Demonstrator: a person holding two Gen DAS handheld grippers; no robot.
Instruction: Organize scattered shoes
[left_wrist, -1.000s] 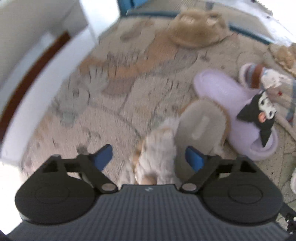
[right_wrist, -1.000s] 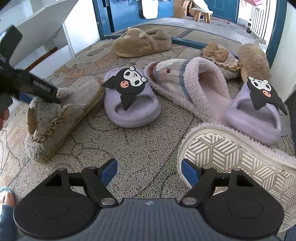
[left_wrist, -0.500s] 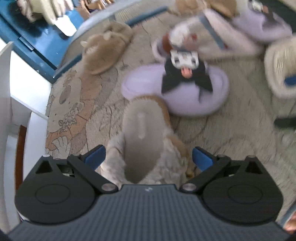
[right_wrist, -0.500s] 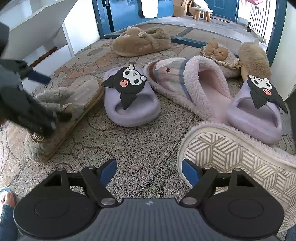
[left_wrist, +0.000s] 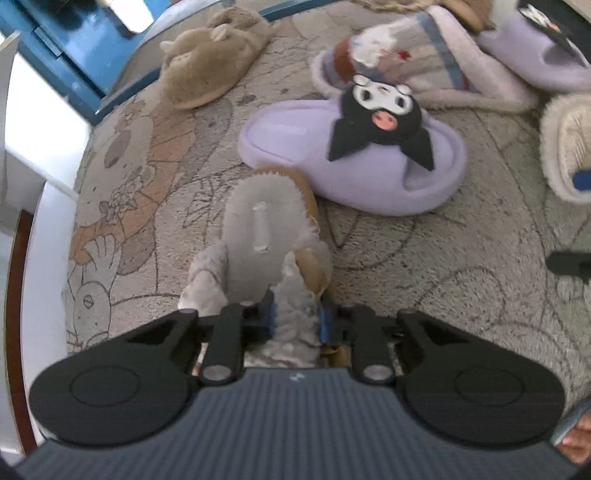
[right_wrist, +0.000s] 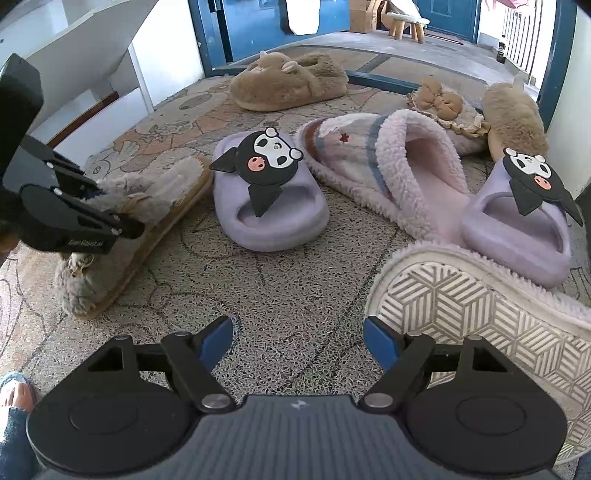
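The left gripper (left_wrist: 295, 319) has just closed its jaws on the fluffy edge of the grey furry slipper with a tan sole (left_wrist: 258, 236), which lies on the patterned mat (right_wrist: 295, 291). The right gripper (right_wrist: 297, 341) waits with jaws apart, holding nothing. Farther off, the purple slide with a black cartoon face (right_wrist: 269, 195), the pink fuzzy slipper (right_wrist: 399, 166) and the brown plush slipper (right_wrist: 291, 86) lie scattered. I think the tidying has barely begun.

We find the left gripper (left_wrist: 295, 319) tilted steeply downward, jaws just closed, pinching the fluffy edge of the grey slipper (left_wrist: 258, 236). Right of that slipper, the right gripper (right_wrist: 298, 341) hangs with jaws apart, gripping nothing.
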